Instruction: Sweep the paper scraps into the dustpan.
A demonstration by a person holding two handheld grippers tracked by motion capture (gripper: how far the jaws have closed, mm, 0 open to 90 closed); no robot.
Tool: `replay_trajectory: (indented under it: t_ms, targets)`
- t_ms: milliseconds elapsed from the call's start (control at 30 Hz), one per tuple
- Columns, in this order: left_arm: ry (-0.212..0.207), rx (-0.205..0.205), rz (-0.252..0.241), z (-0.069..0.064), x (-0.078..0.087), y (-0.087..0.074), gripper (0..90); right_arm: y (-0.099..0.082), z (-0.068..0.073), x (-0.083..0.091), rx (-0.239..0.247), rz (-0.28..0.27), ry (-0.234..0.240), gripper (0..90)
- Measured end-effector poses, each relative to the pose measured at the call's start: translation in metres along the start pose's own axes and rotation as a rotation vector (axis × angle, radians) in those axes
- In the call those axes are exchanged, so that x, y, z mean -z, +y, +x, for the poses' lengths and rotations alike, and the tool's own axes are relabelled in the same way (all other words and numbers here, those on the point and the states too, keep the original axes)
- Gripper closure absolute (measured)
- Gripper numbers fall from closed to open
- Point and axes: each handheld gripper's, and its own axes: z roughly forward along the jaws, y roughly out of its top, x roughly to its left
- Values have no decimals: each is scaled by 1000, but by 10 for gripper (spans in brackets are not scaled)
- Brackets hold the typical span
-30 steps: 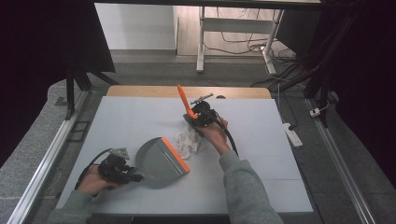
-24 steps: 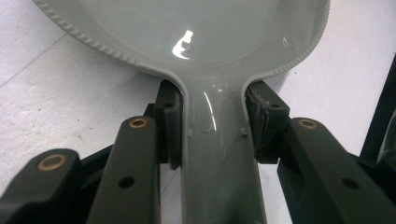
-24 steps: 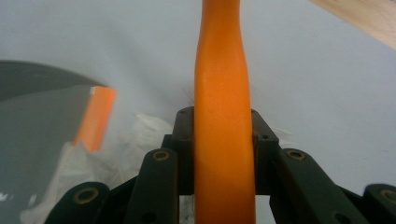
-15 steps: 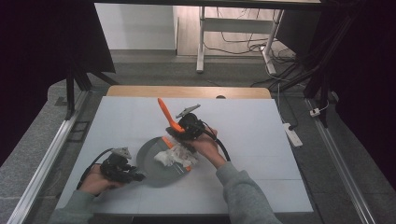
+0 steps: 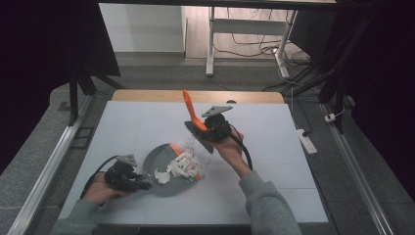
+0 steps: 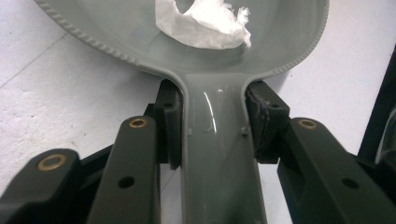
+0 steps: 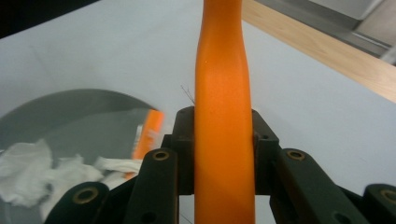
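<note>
The grey dustpan [image 5: 169,169], holding white paper scraps [image 5: 182,164] near-left on the desk [image 5: 274,161], is clamped at its handle by the left claw [image 5: 139,185]. The orange brush [image 5: 192,117] is gripped by the right claw [image 5: 203,128], raised just right of the pan.

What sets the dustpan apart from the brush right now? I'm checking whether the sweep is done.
The grey dustpan lies flat on the table with white paper scraps in it; the orange-handled brush is lifted off the table, handle tilted upward. The dustpan's handle sits in the left tool, the brush's in the right tool. Both are firmly clamped.
</note>
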Motion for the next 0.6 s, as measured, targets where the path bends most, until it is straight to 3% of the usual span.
replay_trajectory:
  t_ms: [167,333,500,600]
  targets:
    - [1,10,-5,1,3,-1,611,-15,-19,6,-42,41,-75,703]
    - [8,17,-2,2,3,-1,611,-28,-30,-2,-75,92,-90,702]
    - [7,15,-2,2,2,-1,611,-32,-27,-18,-88,131,-84,703]
    - [8,14,-1,1,1,-1,611,-28,-17,-26,-73,136,-71,703]
